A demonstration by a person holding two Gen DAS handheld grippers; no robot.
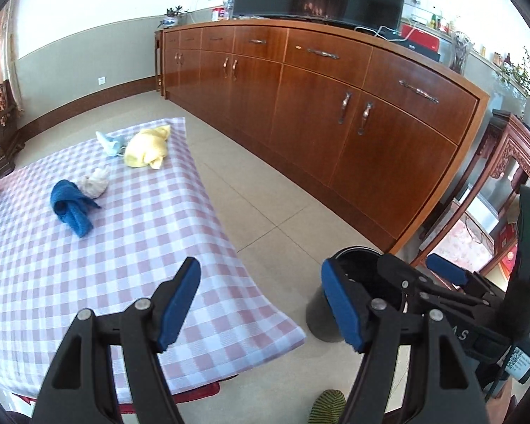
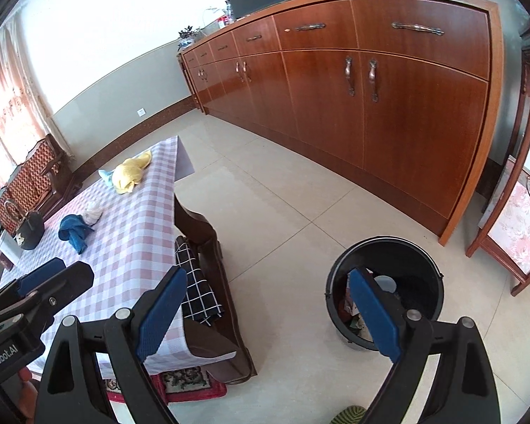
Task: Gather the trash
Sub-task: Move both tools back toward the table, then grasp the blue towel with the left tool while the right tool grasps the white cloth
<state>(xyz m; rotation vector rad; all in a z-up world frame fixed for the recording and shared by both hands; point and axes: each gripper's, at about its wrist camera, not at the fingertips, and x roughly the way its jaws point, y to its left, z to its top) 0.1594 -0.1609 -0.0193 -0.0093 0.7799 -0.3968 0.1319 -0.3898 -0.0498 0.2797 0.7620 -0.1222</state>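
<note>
My left gripper [image 1: 261,304] is open and empty above the near corner of the table [image 1: 141,247], which has a pink-checked cloth. On the cloth lie a crumpled white wad [image 1: 95,183], a blue cloth [image 1: 72,208], a yellow cloth [image 1: 146,148] and a pale blue scrap [image 1: 109,143]. My right gripper [image 2: 268,314] is also open and empty, held over the floor beside the table. A round black bin [image 2: 385,282] stands on the tiles behind its right finger, with some rubbish inside. The wad [image 2: 93,213] lies far off to its left.
A long wooden cabinet [image 2: 371,106] runs along the wall, with a dark screen on top. A wooden chair with a black checked cushion [image 2: 198,289] is tucked at the table's side. A black handbag [image 2: 28,229] sits at the table's far end. A striped slipper [image 1: 327,406] shows below.
</note>
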